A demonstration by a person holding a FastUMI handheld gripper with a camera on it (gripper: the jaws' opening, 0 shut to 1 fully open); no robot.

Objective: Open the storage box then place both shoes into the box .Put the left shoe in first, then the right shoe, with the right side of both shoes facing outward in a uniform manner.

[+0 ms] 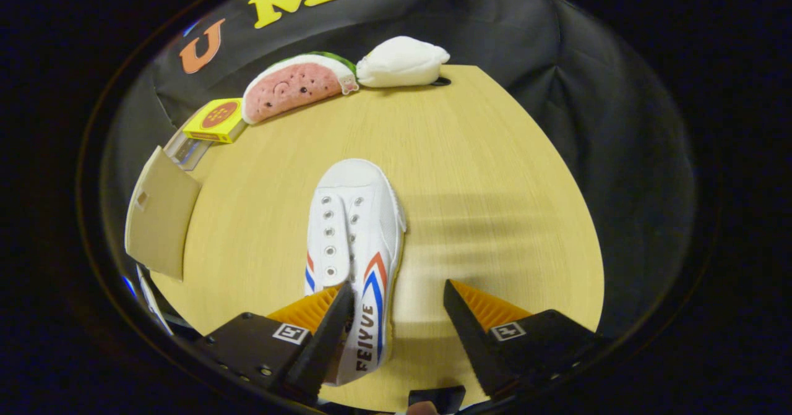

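Far left of frame: a beige flap (159,214), flat and matte like card or thin board, tilted up off the table edge. Likely the storage box lid swung open, but I can't confirm, the box body isn't readable from here.

Upper left: clear plastic bit (187,149) with a small yellow carton (216,120) sitting on it. Next to that a plush watermelon slice (296,86), pink fuzzy face with dark seeds and a green rind, then a soft white lumpy pouch (402,62), which touches the slice's end. All of it is lined up along the table's far edge, well apart from the work area; looks like clutter parked out of the way.

Centre: white canvas shoe (354,248), rubber toe cap pointing away from the camera, metal eyelets, no laces, red and blue stripes on the side panel. It lies flat on the pale woodgrain table (495,186), smooth laminate look.

Bottom: gripper (399,303) is spread wide, nothing clamped. Left finger (322,325) overlaps the heel end of the shoe, over or inside the collar, can't tell which. Right finger (473,322) stands clear of the shoe, with bare table between. Ribbed pads on both.

My read: lining up to straddle the heel sidewall for a pinch grip, with the long axis along the fingers so the shoe keeps its orientation when carried left to the box. No shoe is in the box as far as I can see.
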